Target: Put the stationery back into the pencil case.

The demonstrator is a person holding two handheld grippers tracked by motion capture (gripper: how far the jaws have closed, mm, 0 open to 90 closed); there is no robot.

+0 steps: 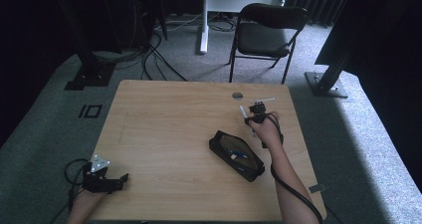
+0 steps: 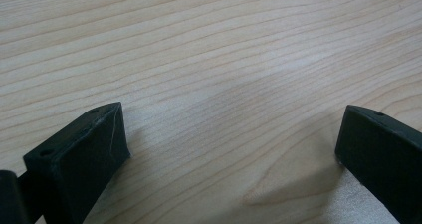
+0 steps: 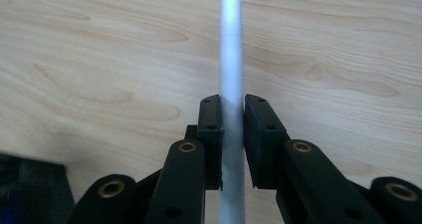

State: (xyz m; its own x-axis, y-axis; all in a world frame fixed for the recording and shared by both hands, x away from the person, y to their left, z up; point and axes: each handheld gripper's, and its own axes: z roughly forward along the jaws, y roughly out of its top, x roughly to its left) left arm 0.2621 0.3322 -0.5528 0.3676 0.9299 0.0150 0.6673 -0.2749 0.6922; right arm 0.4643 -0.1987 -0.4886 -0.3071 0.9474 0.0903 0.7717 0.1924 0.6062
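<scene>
Right claw point(image 3: 232, 137) is clenched on a slim, round, pale grey pen-like stick point(image 3: 231, 59), and its two black pads press on the stick from both sides. In the right claw view the stick runs straight up between the pads and its rounded end stands far past them, over the light wooden tabletop point(image 3: 99, 59). No earlier picture is there to compare, so only the grip itself can be told. In the high view the right claw point(image 1: 251, 115) is held above the far right part of the tabletop point(image 1: 164, 129), with the person's right hand point(image 1: 266, 129) behind it, and the pale stick point(image 1: 244, 111) shows at its tip as a short light bar. A second thin pale stick point(image 1: 263, 100) lies on the wood just beyond the claw, near a small round grey disc point(image 1: 237, 95).

Near the right forearm lies an open black soft pencil case point(image 1: 236, 155), set slanted on the tabletop, with a small blue thing point(image 1: 240, 155) inside; what it is cannot be told.

Left claw point(image 1: 117, 180) rests at the near left corner of the tabletop, well apart from the case. In the left claw view point(image 2: 229, 159) its two black jaws stand wide apart, released, with bare wood between them.
</scene>
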